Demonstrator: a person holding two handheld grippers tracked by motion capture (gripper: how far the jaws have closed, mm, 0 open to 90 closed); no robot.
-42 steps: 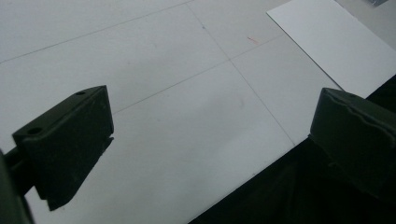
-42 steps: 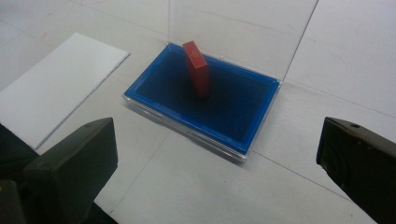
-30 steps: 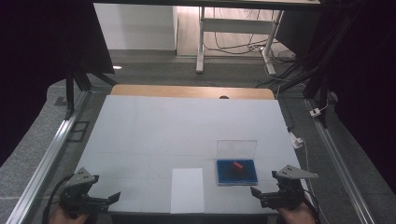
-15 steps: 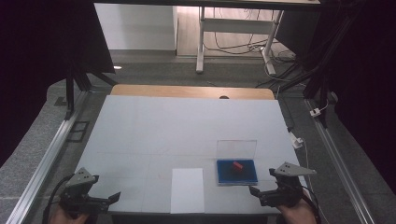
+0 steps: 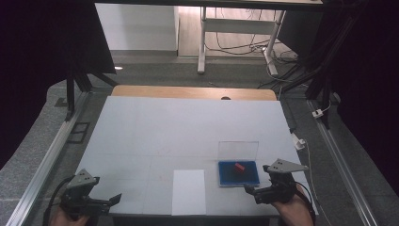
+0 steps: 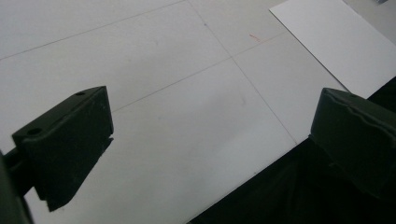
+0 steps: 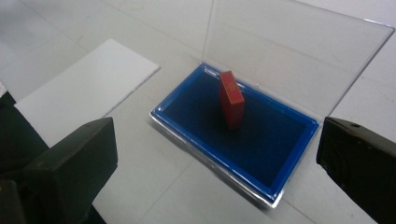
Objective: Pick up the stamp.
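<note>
Black tongs [image 5: 252, 190] carry grey three-cornered plates, trailing black cables.

A red block [image 7: 232, 100] stands on the dark blue lining of a tray [image 7: 280, 140] with a clear lid [image 7: 289, 51]. A plain white sheet [image 5: 188, 190] lies on the pale grey table [image 5: 164, 132], faintly lined. Both grippers' jaws are black.

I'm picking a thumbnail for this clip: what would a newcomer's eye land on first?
First, the small red block standing on edge in the blue-lined case, whose clear lid stands open, near the table's front right. Next, the white sheet of paper lying flat just left of the case. The open right gripper hovers beside the case, and the open left gripper sits at the front left corner.
</note>
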